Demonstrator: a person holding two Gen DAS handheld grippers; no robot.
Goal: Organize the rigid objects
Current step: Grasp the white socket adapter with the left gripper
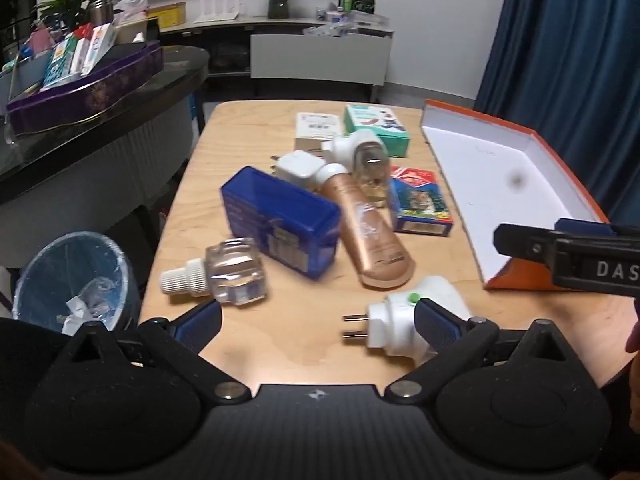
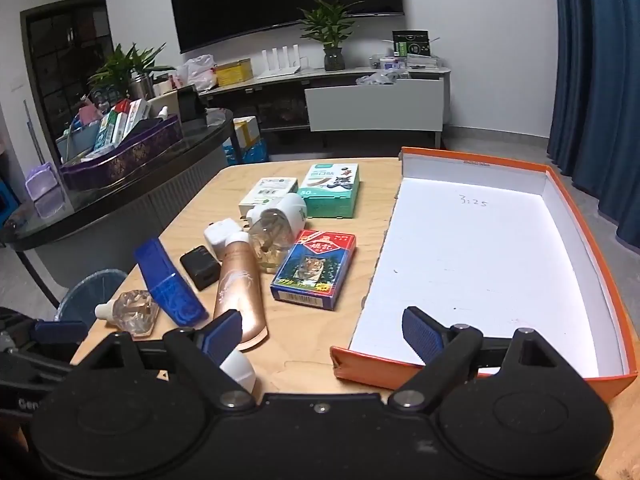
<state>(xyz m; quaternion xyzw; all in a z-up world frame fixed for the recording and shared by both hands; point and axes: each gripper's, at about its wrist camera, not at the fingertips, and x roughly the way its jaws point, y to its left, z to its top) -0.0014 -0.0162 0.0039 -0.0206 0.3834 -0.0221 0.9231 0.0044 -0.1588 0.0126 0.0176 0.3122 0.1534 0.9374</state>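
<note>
- a cluttered wooden surface (image 2: 312, 344) holds the scattered items, with an empty orange-walled box (image 2: 592, 232) open on its right side; nothing has gone into it yet.
- the left gripper (image 1: 318, 322) hovers low over the near edge, jaws spread wide and holding nothing; a white plug-in unit (image 1: 394, 320) lies just by its right finger.
- the right gripper (image 2: 322, 330) hangs between the pile and the box's near corner, jaws likewise wide and empty.
- in the heap: a blue plastic case (image 1: 280, 220), a rose-gold tube (image 1: 368, 232) leaning against it, a clear refill bottle (image 1: 224, 274), a blue card pack (image 2: 314, 266), a teal carton (image 2: 332, 190) farther back.
- the sorting looks to be at its opening step, choosing a first piece.
- the next move likely calls for lowering one pair of jaws around a single item, perhaps the plug-in unit or the card pack, closing squarely so neighbours stay put, then carrying it to the box.
</note>
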